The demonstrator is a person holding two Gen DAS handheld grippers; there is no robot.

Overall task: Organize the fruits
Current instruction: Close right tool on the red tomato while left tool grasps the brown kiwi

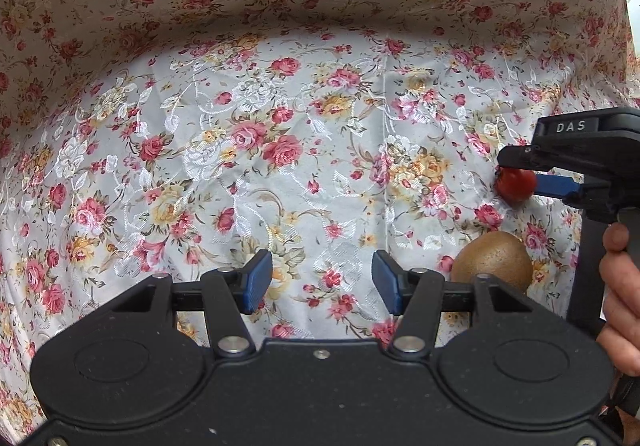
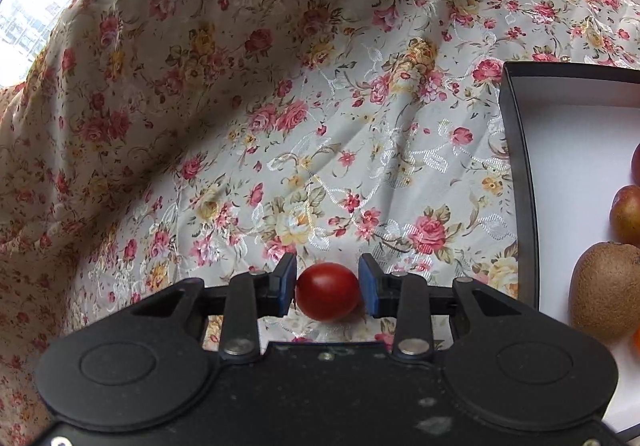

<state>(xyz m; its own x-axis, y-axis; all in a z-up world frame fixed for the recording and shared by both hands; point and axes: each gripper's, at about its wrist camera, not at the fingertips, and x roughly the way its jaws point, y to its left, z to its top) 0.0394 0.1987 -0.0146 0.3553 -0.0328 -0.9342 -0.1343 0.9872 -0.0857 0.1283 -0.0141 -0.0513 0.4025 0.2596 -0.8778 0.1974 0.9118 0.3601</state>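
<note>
Right wrist: right gripper point(image 2: 327, 290) pads flanking cherry tomato point(image 2: 327, 290), contact unclear; left of box point(image 2: 520, 181), destined there. Left gripper point(image 1: 322, 280) open, idle.

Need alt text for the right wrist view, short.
The right gripper brackets a small red tomato on the floral tablecloth, its blue pads at the fruit's sides. At right, a black-rimmed box holds a kiwi and reddish fruit.

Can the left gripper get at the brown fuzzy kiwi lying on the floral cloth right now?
Probably yes. The left gripper is open and empty, and the brown fuzzy kiwi lies just to its right on the floral cloth, nothing between. The right gripper works farther off.
</note>
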